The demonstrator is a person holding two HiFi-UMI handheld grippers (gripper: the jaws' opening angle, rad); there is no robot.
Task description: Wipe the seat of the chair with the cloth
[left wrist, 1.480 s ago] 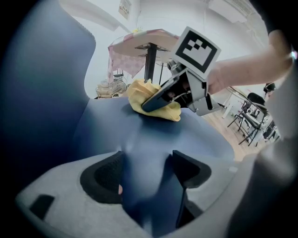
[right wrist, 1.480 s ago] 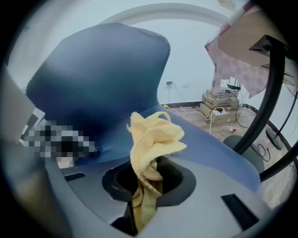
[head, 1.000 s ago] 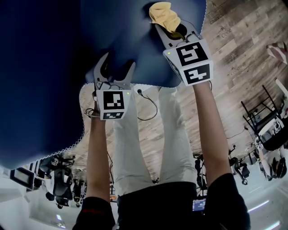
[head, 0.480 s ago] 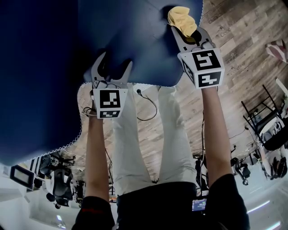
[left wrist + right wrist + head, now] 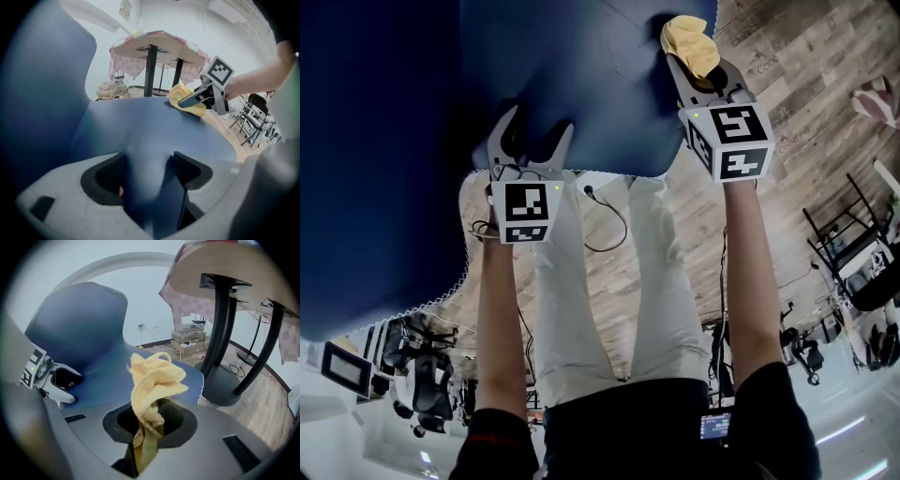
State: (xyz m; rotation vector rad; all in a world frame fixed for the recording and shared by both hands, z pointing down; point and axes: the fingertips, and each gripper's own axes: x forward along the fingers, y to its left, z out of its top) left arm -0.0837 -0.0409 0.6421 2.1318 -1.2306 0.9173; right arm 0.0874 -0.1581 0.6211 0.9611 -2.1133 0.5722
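Table point(image 5: 225, 268): round wooden top, pink checked tablecloth point(image 5: 180, 298) hanging below its rim, dark posts point(image 5: 219, 324) on a round dark base point(image 5: 225, 387); ahead and to the right of the right gripper point(image 5: 147, 425).
Floor point(image 5: 806, 112): wood-look planks, beyond and to the right of that gripper.
Heap of boxes and cables point(image 5: 190, 337): against the white wall point(image 5: 150, 291), past the table's base.
Black folding stands point(image 5: 251, 124): far to the right of the left gripper point(image 5: 147, 171).
Office chairs point(image 5: 427, 380): dark cluster behind the left gripper, indistinct.
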